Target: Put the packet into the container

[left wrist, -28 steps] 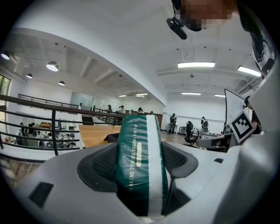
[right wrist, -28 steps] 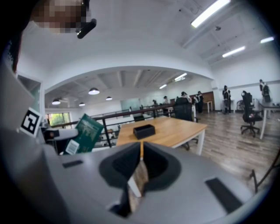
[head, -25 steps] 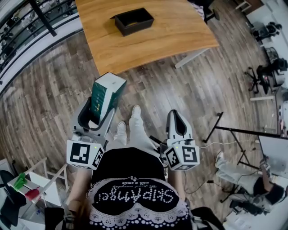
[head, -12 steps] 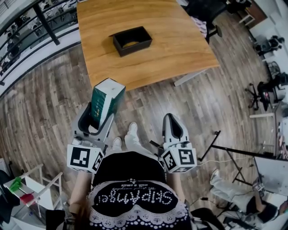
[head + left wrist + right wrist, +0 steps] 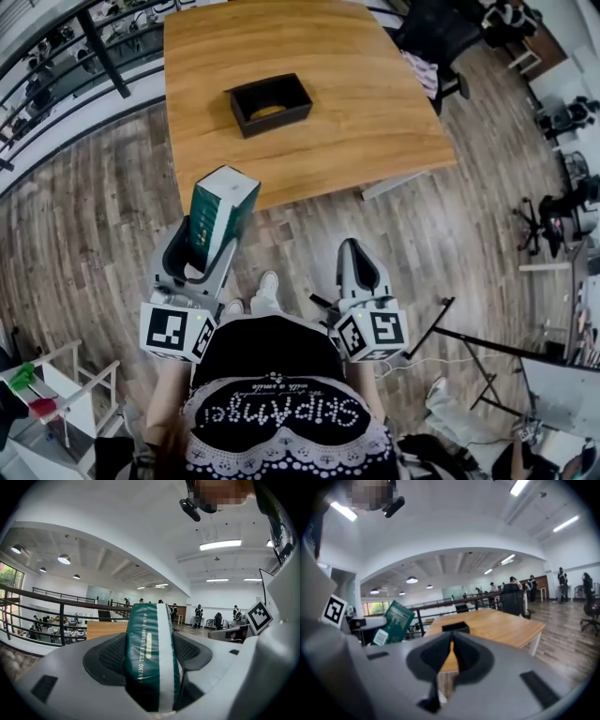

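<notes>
My left gripper (image 5: pixel 199 251) is shut on a green and white packet (image 5: pixel 217 212), which stands upright between the jaws and juts toward the table. In the left gripper view the packet (image 5: pixel 151 656) fills the gap of that gripper (image 5: pixel 151 667). A black open container (image 5: pixel 270 104) sits on the wooden table (image 5: pixel 375 94), well ahead of both grippers. My right gripper (image 5: pixel 361 269) is shut with nothing in it, held over the floor beside my legs. The right gripper view shows the container (image 5: pixel 455 627) past the closed jaws of this gripper (image 5: pixel 452 656), with the packet (image 5: pixel 395 622) at left.
The table's near edge (image 5: pixel 309 192) lies just ahead of the packet. Black railings (image 5: pixel 98 47) run at the far left. Office chairs (image 5: pixel 441 37) stand at the table's right end, stands and cables (image 5: pixel 487 337) lie on the wooden floor at right, a white rack (image 5: pixel 47 412) at lower left.
The table and container have shifted lower and closer in the head view as I walk toward them. Both grippers keep their pose, the packet still held.
</notes>
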The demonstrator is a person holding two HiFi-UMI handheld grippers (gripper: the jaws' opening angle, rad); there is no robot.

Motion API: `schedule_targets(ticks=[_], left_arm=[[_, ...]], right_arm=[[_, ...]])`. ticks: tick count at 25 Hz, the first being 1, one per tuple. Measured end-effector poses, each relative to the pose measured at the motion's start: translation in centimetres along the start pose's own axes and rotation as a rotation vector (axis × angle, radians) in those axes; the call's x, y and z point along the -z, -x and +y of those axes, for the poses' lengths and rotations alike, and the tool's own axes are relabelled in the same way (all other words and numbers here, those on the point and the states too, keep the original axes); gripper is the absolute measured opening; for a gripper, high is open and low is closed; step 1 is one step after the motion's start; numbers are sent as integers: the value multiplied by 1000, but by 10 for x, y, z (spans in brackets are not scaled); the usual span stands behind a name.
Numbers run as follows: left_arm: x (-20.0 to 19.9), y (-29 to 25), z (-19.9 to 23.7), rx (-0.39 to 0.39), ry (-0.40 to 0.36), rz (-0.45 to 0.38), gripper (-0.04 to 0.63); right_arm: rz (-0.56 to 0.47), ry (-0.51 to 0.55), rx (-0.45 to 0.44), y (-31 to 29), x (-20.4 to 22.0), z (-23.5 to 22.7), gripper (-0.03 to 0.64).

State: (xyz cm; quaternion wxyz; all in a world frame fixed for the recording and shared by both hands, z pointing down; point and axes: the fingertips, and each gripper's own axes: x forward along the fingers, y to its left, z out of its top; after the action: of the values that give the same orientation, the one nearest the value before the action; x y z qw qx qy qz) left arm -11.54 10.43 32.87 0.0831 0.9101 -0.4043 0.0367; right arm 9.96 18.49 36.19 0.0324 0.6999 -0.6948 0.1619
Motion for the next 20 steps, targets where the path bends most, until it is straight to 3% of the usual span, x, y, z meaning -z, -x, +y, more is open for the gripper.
schedule_targets(ticks=[20], left_arm=[[-2, -28, -14, -86, 1, -11, 339]], right_arm=[[11, -24, -32, -13, -1, -50, 40]])
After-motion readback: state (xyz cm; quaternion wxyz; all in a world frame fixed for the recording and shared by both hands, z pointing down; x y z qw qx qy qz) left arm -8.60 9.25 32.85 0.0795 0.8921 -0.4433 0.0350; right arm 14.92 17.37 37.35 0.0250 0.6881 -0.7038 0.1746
